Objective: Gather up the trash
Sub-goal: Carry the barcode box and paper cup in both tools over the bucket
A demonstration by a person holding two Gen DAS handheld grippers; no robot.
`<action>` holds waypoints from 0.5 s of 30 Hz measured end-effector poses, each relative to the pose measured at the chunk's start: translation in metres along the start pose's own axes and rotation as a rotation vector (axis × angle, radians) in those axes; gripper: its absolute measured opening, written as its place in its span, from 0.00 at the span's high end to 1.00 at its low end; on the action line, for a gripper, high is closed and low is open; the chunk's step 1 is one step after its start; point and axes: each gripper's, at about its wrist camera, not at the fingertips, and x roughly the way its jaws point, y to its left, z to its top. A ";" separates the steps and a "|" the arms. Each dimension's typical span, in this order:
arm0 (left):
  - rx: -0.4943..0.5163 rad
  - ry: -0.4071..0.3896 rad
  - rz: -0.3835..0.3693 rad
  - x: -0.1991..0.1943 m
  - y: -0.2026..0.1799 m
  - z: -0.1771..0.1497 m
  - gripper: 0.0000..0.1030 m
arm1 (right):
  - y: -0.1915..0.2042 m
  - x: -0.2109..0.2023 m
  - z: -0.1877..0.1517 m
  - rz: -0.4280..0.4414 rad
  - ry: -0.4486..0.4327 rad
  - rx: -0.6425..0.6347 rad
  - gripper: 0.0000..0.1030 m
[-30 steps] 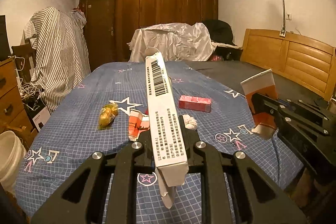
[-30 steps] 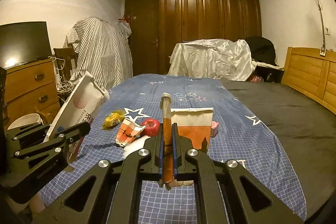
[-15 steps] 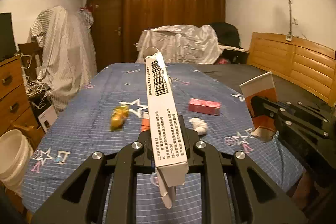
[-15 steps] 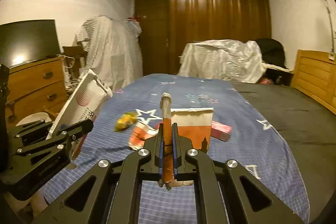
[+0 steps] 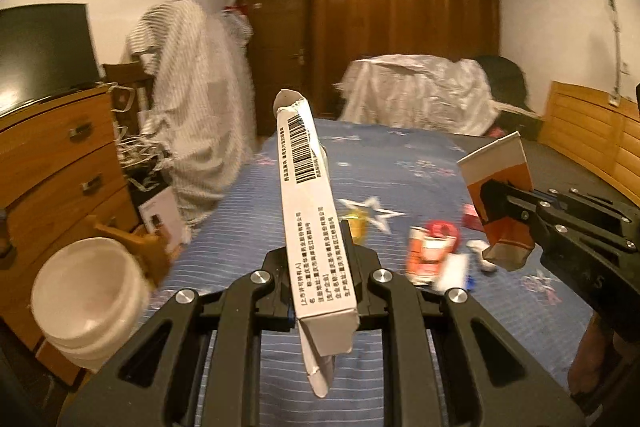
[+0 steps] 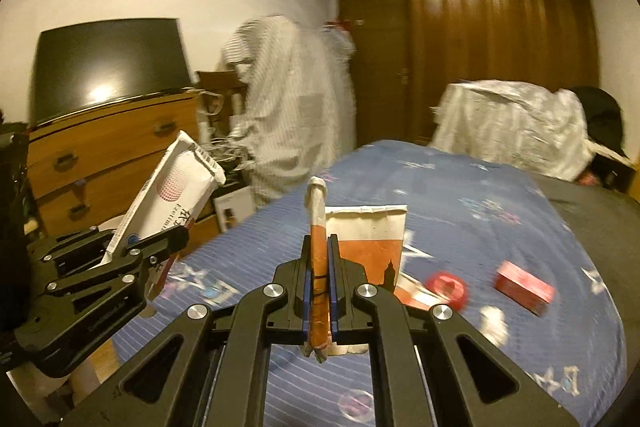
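My left gripper (image 5: 318,247) is shut on a long white carton (image 5: 308,187) with a barcode, held edge-up over the blue bed. In the right wrist view the same carton (image 6: 168,203) shows at the left, in the left gripper (image 6: 152,247). The right gripper (image 6: 320,247) is shut on a flattened orange-and-white paper bag (image 6: 366,239); the left wrist view has that bag (image 5: 500,195) at the right. On the bedspread lie a red round thing (image 6: 446,285), a red box (image 6: 524,287), an orange-white wrapper (image 5: 430,255) and a white wad (image 5: 480,247).
A white bucket (image 5: 88,303) stands on the floor at the lower left beside a wooden dresser (image 5: 52,167) with a dark screen on top. Striped cloth drapes over a chair (image 5: 192,115). A dark wardrobe (image 5: 400,27) and a covered heap stand beyond the bed (image 5: 400,155).
Both views have swung left: the dresser, screen and bucket came further into view and the bed's trash slid right. Each gripper keeps its hold on its item.
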 end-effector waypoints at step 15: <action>-0.126 0.039 0.248 -0.013 0.164 0.008 0.85 | 0.192 0.138 0.086 0.278 0.103 -0.150 0.93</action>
